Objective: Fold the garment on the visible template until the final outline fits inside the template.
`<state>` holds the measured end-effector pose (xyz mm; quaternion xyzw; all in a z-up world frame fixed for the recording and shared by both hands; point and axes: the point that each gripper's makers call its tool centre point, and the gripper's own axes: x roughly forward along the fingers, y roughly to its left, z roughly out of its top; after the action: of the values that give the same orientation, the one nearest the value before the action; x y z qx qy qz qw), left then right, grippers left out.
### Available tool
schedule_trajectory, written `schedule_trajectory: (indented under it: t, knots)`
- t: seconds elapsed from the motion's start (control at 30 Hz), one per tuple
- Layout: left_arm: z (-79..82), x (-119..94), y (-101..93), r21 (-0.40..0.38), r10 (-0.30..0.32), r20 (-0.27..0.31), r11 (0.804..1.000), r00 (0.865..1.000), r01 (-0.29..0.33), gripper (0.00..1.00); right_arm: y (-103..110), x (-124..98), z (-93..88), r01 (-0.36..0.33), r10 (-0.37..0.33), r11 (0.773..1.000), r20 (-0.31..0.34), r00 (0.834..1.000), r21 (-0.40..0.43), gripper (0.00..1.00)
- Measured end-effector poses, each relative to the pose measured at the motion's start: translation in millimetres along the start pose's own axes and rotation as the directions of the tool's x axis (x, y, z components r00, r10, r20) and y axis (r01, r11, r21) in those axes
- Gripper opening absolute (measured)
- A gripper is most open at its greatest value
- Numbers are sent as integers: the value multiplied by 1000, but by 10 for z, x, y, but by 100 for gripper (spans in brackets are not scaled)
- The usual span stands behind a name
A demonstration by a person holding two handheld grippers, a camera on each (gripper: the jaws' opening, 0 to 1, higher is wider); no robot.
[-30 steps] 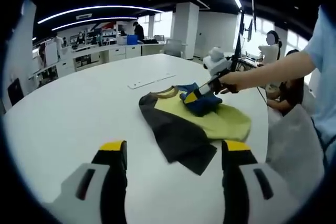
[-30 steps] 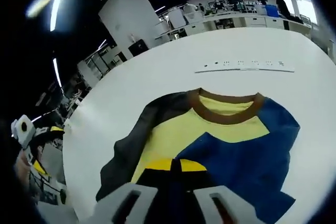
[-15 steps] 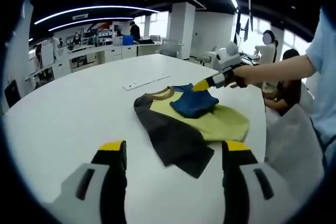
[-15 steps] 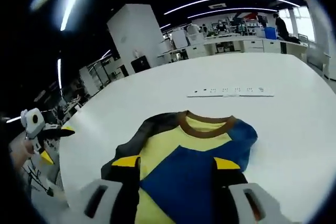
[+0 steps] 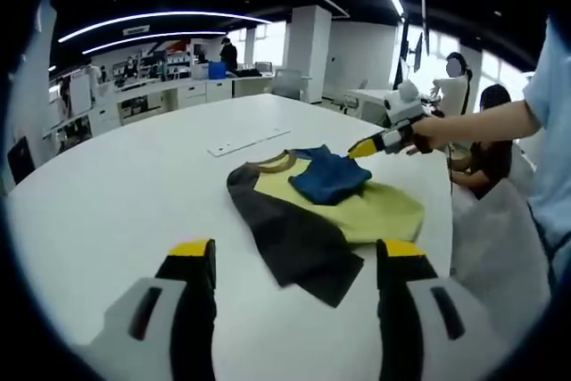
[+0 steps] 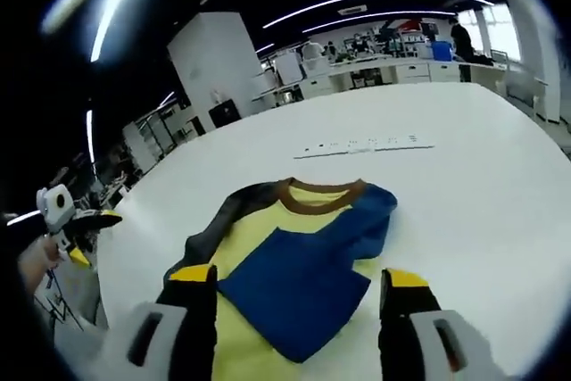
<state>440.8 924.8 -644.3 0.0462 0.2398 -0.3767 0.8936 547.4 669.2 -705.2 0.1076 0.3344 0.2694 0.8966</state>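
On the white table [image 5: 134,194], the garment [image 6: 294,256] lies partly folded.

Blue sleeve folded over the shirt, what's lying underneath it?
The blue sleeve lies across the yellow shirt body, whose brown collar shows beyond it. The yellow fabric directly beneath is covered, so creases there cannot be seen.

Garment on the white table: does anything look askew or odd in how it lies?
The yellow T-shirt with a brown collar lies unevenly: its blue sleeve is folded across the yellow front, while the dark grey sleeve still spreads out flat. No template outline is discernible on the white table.
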Motion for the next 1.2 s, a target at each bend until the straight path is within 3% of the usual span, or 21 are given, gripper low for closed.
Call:
schedule_trajectory:
  t: [0.13,0.33,0.63,0.8,0.97,1.2]
  knots:
    - [-23,-11,8,-5,3,-2,1000,1000,-3,70,-157,31,-114,28,-28,999,-13,1000,41,73]
    - [-71,-33,31,-13,10,-9,1000,1000,-10,70,-192,29,-205,3,-2,980,-6,1000,201,45]
    - [-92,-40,32,-20,8,-5,1000,1000,-8,70,-248,-79,-148,27,-33,967,22,999,253,0]
    - [-105,-34,44,-22,3,0,1000,1000,-3,70,-213,-90,-151,10,-16,960,21,1000,280,0]
    - [-105,-16,4,-15,-6,-3,1000,1000,6,69,-193,-295,11,-13,-4,967,69,998,253,0]
    - [-13,4,-130,-27,33,-2,999,999,-33,69,-632,-686,115,12,-32,971,83,996,240,0]
